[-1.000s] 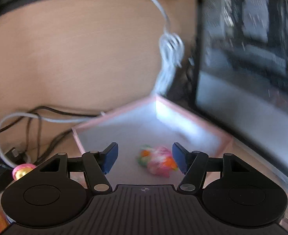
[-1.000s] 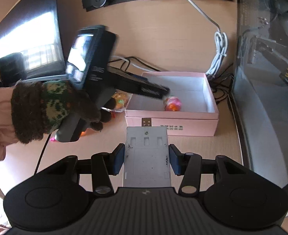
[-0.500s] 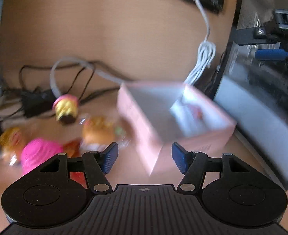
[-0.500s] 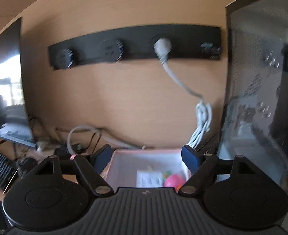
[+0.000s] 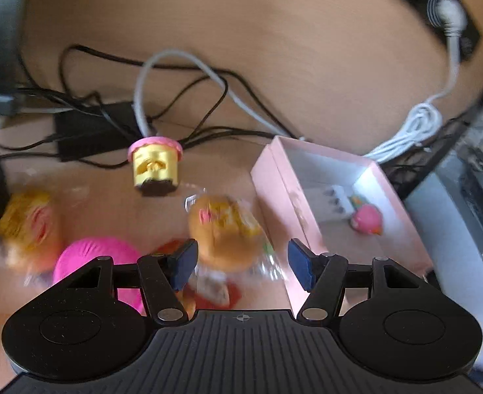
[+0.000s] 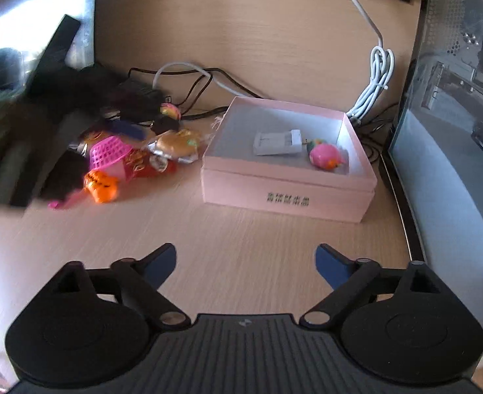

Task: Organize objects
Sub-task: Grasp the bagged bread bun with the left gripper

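- Pink box, open-topped, sits on the wooden desk beside a computer case; it now holds two things: a flat white card-reader-like device and a pink round toy, lying just beside each other.
- The white device was clamped in the right gripper a second ago, in front of the box. It now lies inside, so that item is sorted.
- The right gripper's jaws have just been opening and now stand wide apart with nothing between them, hovering over bare desk in front of the box.
- The left gripper was over the box a second ago; it has swung away to the loose pile to the left of the box.
- Its jaws are partly open and grip nothing; a wrapped burger-shaped toy lies just beyond them, likely the next pick.
- Still outside the box: a yellow cupcake toy, a bright pink basket, an orange toy.
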Demonstrator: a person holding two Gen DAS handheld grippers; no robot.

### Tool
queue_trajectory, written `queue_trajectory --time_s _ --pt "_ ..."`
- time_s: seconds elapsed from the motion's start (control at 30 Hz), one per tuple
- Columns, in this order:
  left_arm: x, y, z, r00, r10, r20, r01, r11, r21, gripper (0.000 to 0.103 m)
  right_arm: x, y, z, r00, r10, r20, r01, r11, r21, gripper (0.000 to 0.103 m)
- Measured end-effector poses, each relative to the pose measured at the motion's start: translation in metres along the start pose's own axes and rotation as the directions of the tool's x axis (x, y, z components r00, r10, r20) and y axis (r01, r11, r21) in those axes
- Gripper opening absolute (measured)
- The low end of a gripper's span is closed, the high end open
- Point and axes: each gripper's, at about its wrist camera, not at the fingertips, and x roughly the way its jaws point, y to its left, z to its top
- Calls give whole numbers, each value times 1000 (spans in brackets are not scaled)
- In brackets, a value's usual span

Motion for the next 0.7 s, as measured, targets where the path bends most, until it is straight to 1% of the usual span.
queue_trajectory --time_s 0.07,0.13,0.2,0.23,0.3,0.37,0.4,0.43,0.53,0.57,0.63,0.67,0.7 --pt "23 -3 11 998 43 -41 -42 999 32 65 -11 3 -5 1000 -18 17 18 1000 -18 100" --pt "44 -5 15 993 74 -88 -67 995 77 73 -18 3 -9 999 -40 26 41 999 -32 103" --pt "58 -6 14 990 92 -103 -81 991 103 74 -23 1 -13 998 -56 21 56 998 -32 103" --pt "63 -6 13 990 90 -105 -78 991 111 77 -23 -1 -14 998 -61 14 61 998 -26 103" --pt "68 -7 11 992 78 -96 -67 991 116 78 -23 -5 -17 998 -67 -4 67 998 -10 103" --pt "70 -9 10 995 60 -83 -49 990 130 75 -20 -6 -20 997 -72 -22 72 997 -7 103" --pt "70 -9 10 996 41 -77 -30 990 137 62 -18 -6 -20 997 -75 -29 75 997 -10 103" --pt "68 -9 10 997 28 -68 -19 990 138 57 -17 -5 -20 997 -74 -33 73 997 -16 103" --pt "54 -6 12 999 18 -44 -12 991 137 56 -11 -1 -18 998 -52 -30 51 998 -45 103" --pt "42 -5 12 1000 -3 -28 7 991 131 56 -7 0 -16 999 -42 -27 41 998 -55 103" --pt "12 0 7 998 -69 12 67 991 114 55 -1 5 -13 999 -25 -22 23 997 -80 103" --pt "-6 3 4 995 -91 37 86 990 111 55 3 8 -12 1000 -15 -22 13 995 -95 103" --pt "-27 6 -2 993 -97 65 89 990 112 55 7 12 -11 1000 -1 -23 -2 994 -109 103"
